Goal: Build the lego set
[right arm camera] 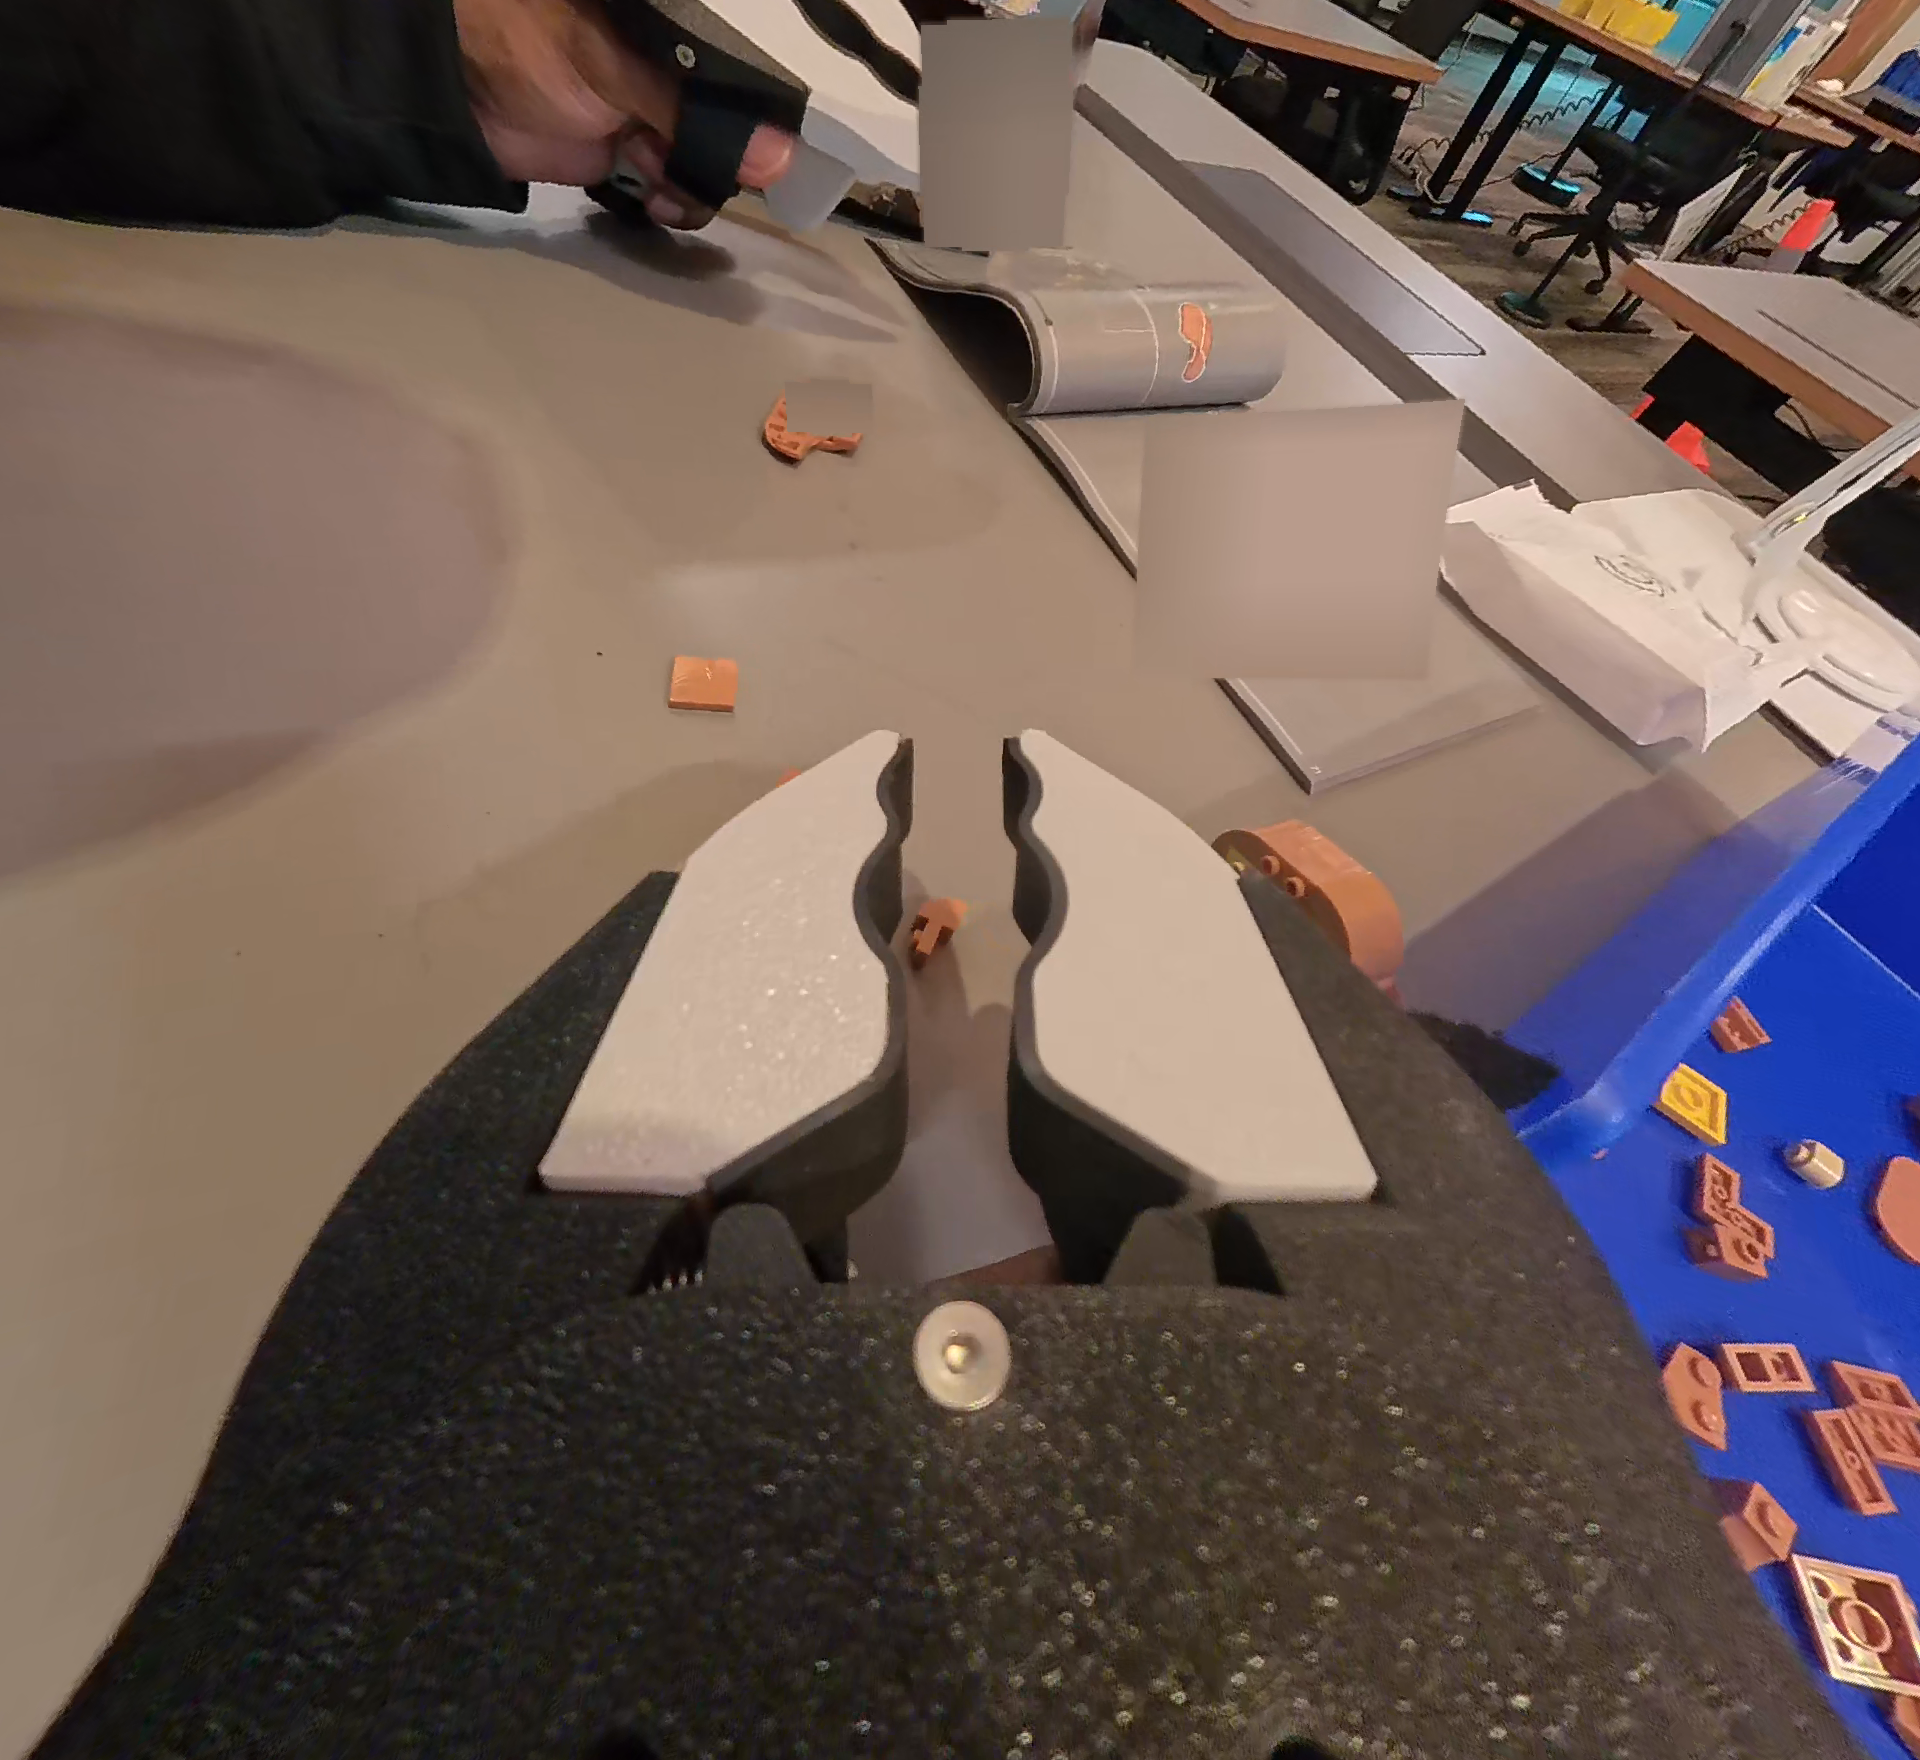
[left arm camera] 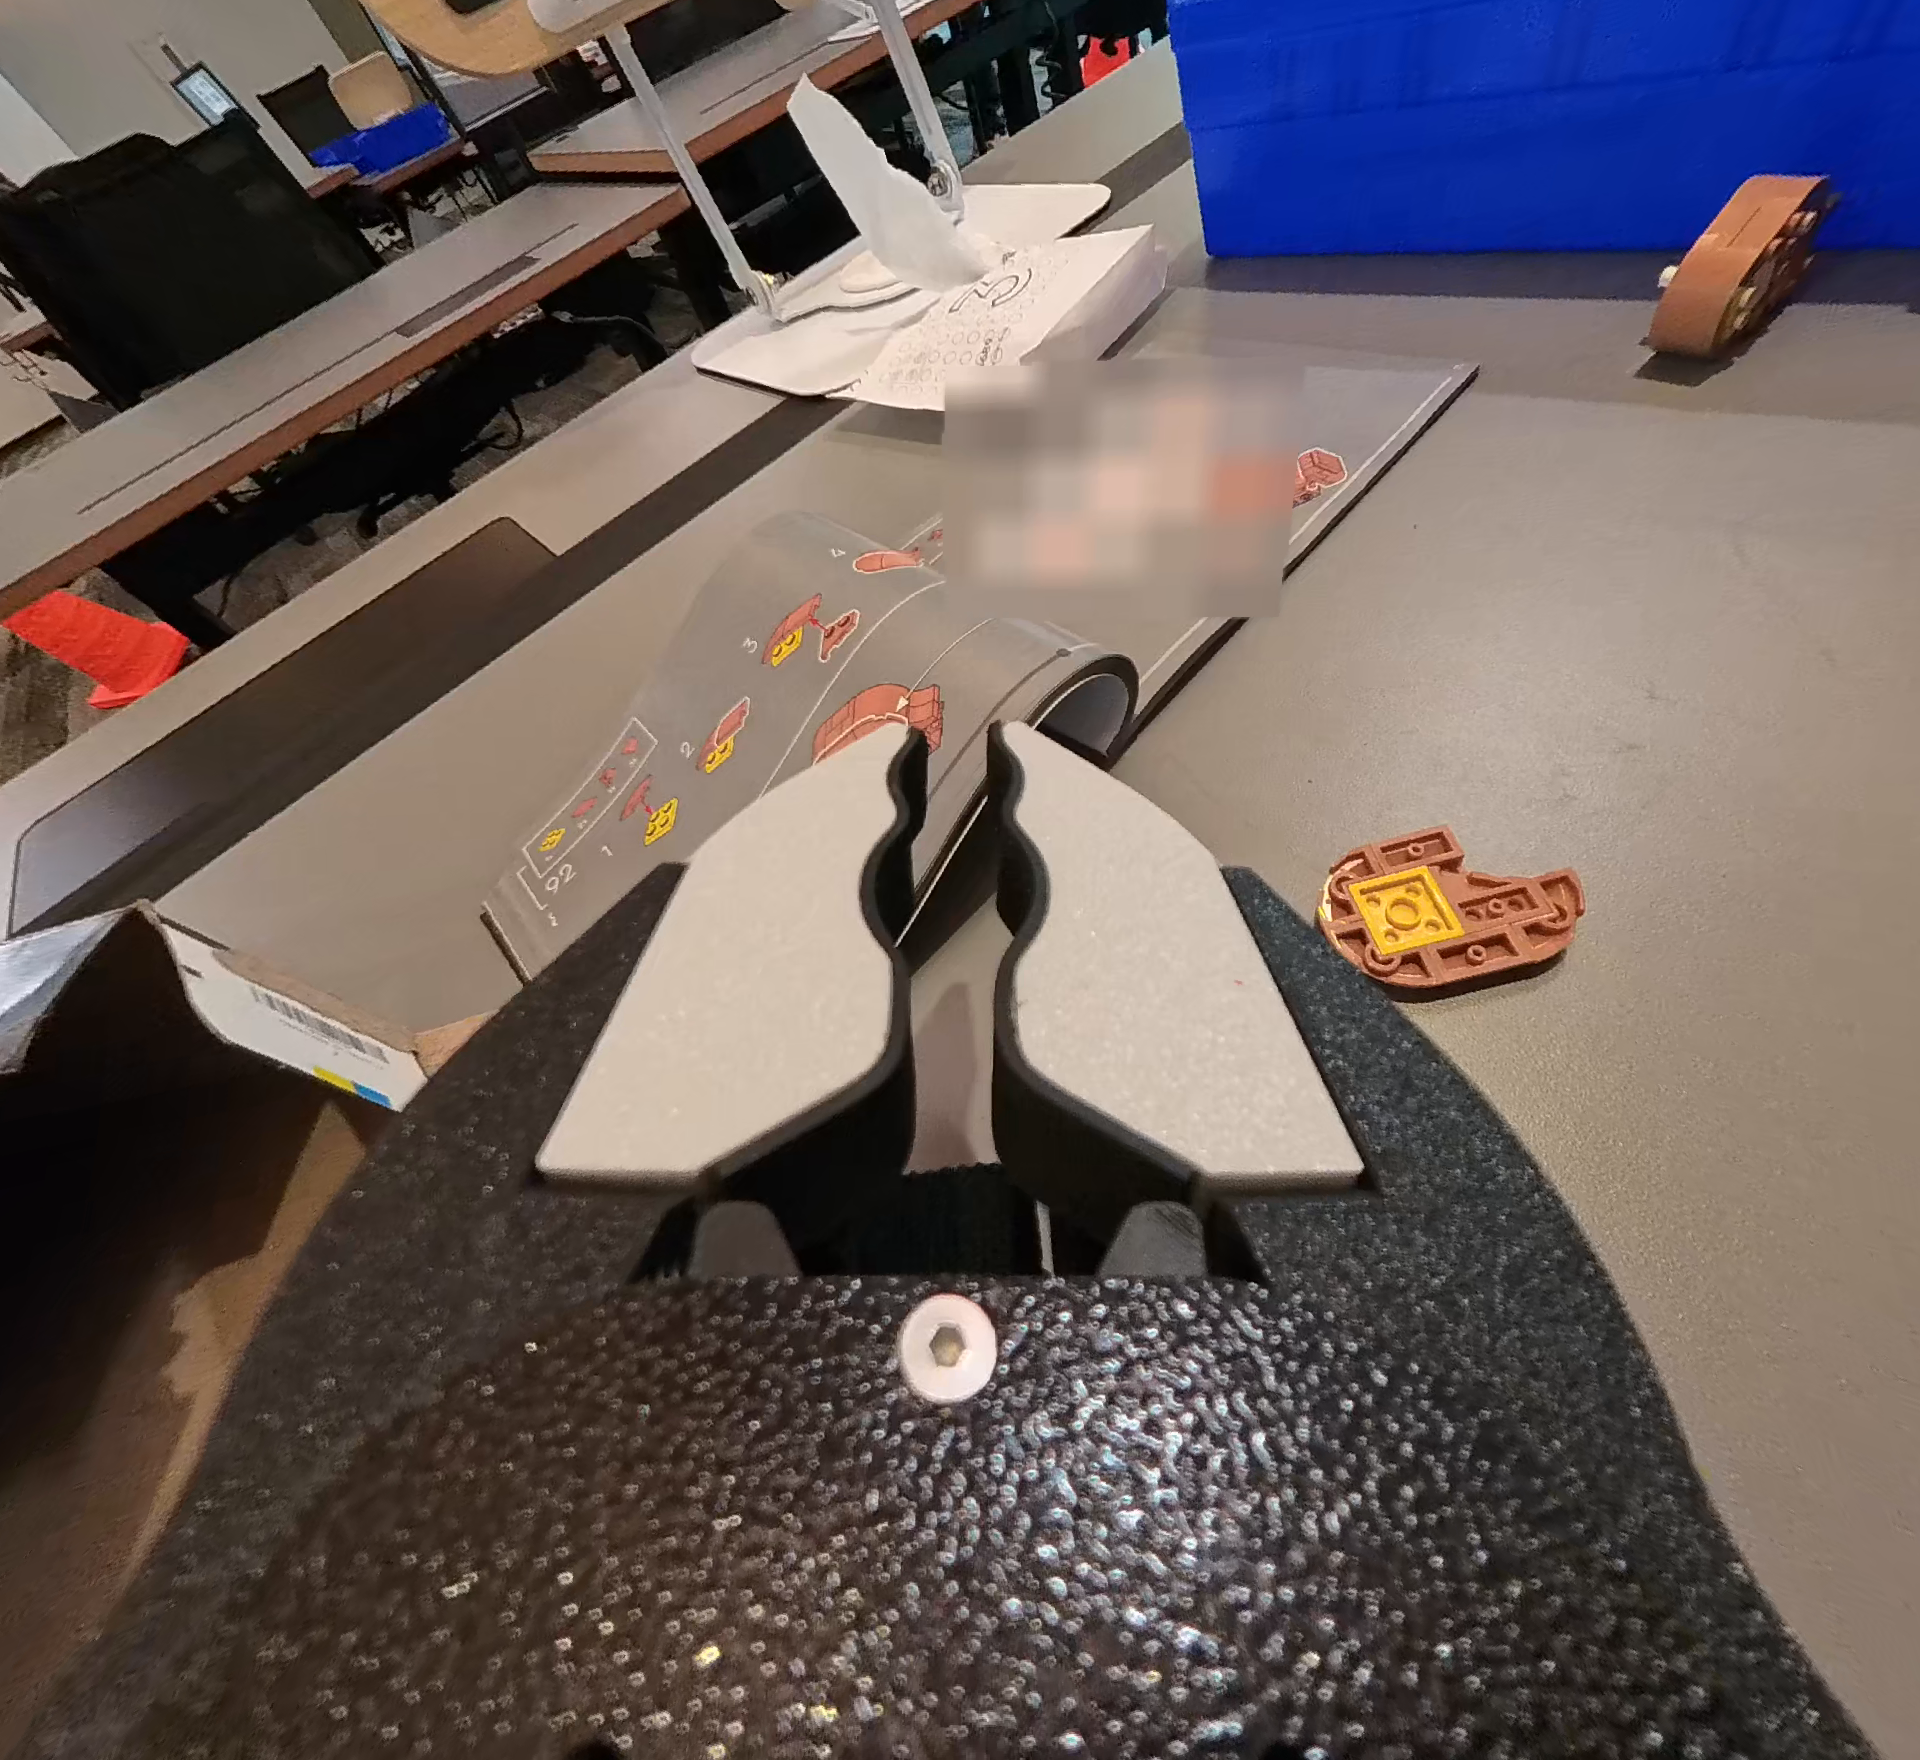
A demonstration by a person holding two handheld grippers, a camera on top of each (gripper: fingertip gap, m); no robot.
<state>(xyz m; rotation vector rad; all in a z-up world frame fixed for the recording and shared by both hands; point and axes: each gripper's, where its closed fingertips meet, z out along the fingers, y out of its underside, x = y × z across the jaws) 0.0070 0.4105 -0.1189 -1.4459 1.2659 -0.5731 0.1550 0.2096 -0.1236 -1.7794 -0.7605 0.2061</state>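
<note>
booklet (left arm camera: 831, 671) lies open on the grey counter (left arm camera: 1558, 671), one page curled up in a loop just ahead of the left tool (left arm camera: 958, 744); that tool's two fingers stand a little apart over the page edge, with grey page showing in the gap, and whether they touch the page i cannot tell; a flat brown brick piece with a yellow square plate (left arm camera: 1449, 910) lies on the counter just right of it; a rounded brown block (left arm camera: 1745, 261) stands farther off, near the blue bin (left arm camera: 1558, 48); a white paper bag (left arm camera: 997, 308) and a lamp base (left arm camera: 790, 349) sit beyond the booklet; a cardboard box (left arm camera: 260, 1014) is at the left edge.

right tool (right arm camera: 958, 754) hangs over the counter with its fingers apart and nothing pressed between them; a small orange-brown piece (right arm camera: 935, 926) lies on the counter below the gap, clear of both pads; a square orange tile (right arm camera: 704, 682) lies ahead to the left, well apart; the rounded brown block (right arm camera: 1320, 889) is just right of the fingers; the blue bin (right arm camera: 1714, 983) beside it holds loose brown and yellow pieces; a hand (right arm camera: 561, 79) in a black sleeve grips the left tool by the booklet (right arm camera: 1132, 339).
</note>
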